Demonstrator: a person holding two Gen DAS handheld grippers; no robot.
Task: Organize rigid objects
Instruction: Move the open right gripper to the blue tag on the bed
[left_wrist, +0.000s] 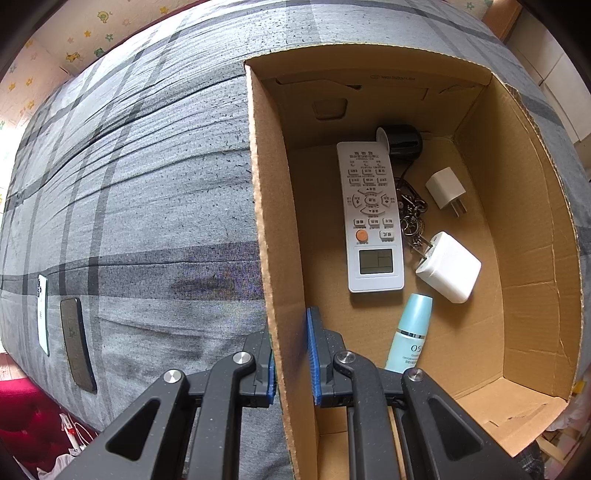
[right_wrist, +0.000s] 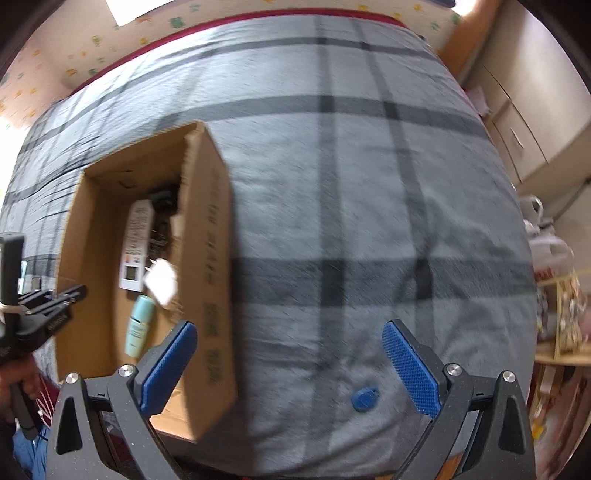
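Note:
My left gripper (left_wrist: 291, 339) is shut on the left wall of an open cardboard box (left_wrist: 524, 221) that rests on a grey plaid bed. Inside the box lie a white remote (left_wrist: 371, 218), a teal bottle (left_wrist: 410, 336), a large white charger (left_wrist: 448, 267), a small white plug (left_wrist: 445, 190), a metal keychain (left_wrist: 410, 210) and a black object (left_wrist: 404, 142). My right gripper (right_wrist: 290, 369) stands open over the bedcover to the right of the box (right_wrist: 210, 240), with nothing between its fingers. A small blue object (right_wrist: 365, 398) lies on the cover just below its jaws.
A white phone (left_wrist: 43, 314) and a dark phone (left_wrist: 75, 343) lie on the bed (left_wrist: 147, 184) left of the box. In the right wrist view, a hand holds the left gripper (right_wrist: 37, 306) at the far left. Cupboards (right_wrist: 524, 122) and cluttered shelves (right_wrist: 561, 314) stand right of the bed.

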